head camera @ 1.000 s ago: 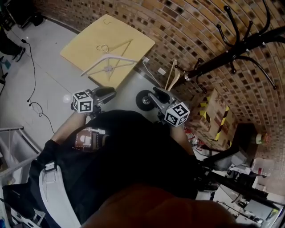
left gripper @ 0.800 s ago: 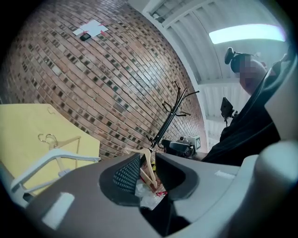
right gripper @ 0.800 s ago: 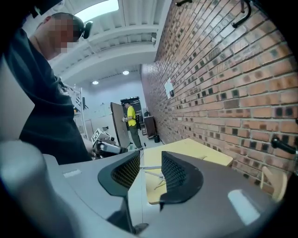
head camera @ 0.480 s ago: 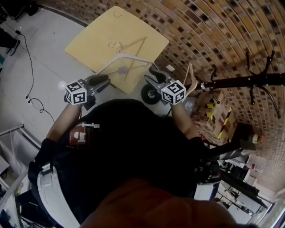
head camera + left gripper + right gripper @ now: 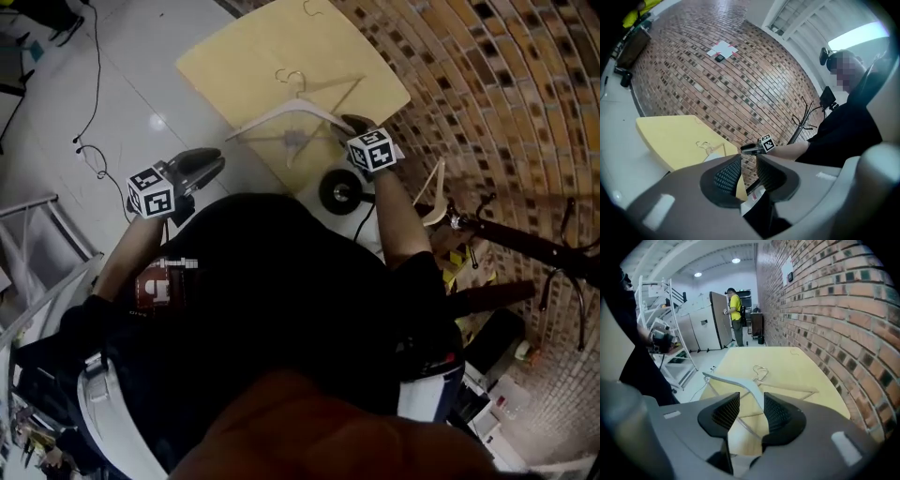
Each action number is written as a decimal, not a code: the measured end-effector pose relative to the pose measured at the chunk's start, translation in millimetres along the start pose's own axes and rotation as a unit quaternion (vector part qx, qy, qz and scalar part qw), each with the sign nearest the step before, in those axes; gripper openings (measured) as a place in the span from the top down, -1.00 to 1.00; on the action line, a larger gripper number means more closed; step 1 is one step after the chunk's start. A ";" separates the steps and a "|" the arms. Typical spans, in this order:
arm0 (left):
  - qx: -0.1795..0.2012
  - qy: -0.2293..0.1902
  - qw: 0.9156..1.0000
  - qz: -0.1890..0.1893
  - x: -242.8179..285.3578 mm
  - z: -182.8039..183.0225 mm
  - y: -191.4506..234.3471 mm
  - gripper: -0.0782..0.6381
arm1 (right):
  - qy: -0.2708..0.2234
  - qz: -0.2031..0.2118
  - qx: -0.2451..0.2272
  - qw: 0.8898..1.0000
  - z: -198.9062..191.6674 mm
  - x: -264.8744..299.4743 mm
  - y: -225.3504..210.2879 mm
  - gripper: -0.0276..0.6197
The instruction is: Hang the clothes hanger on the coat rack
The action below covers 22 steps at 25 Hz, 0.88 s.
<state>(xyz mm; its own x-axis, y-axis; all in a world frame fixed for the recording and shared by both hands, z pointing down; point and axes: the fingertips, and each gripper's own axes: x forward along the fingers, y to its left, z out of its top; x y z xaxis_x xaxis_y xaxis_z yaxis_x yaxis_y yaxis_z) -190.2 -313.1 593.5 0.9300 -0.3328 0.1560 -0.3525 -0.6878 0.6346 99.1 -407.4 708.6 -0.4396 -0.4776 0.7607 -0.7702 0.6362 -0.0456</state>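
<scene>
Hanger of white plastic (image 5: 281, 114) lies on the pale yellow tabletop (image 5: 234, 56), upper centre. Your right gripper (image 5: 349, 122) has dropped to it, jaws just widened astride its arm, not yet pinching. Your left gripper (image 5: 214, 161) gapes empty.

The person wore a black top (image 5: 281, 309) with short sleeves (image 5: 419, 277), so the forearms were bare. A small card (image 5: 161, 284), reddish brown and white, hung on the chest. A pale grey strap (image 5: 101, 403) with a buckle ran round the waist. The left gripper (image 5: 216, 161) and the right gripper (image 5: 349, 122) were grey, with dark ribbed pads (image 5: 726, 411). Each carried a white cube (image 5: 150, 192) with black square marks. The right gripper's jaws had just been opening, with the white hanger's (image 5: 731, 380) end in the gap, not pinched.
</scene>
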 end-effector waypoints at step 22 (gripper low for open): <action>-0.070 -0.020 0.990 0.120 -7.7 -16.1 -1.7 0.57 | 0.135 0.090 -0.114 0.980 -50.7 111.8 -35.1 0.54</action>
<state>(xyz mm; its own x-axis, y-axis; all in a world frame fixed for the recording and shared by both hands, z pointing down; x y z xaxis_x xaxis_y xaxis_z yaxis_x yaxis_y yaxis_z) -195.1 -299.1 603.4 0.8153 -0.5033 0.2863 -0.5425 -0.4911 0.6816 100.4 -452.4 828.1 -0.3971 -0.1871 0.8985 -0.5552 0.8285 -0.0728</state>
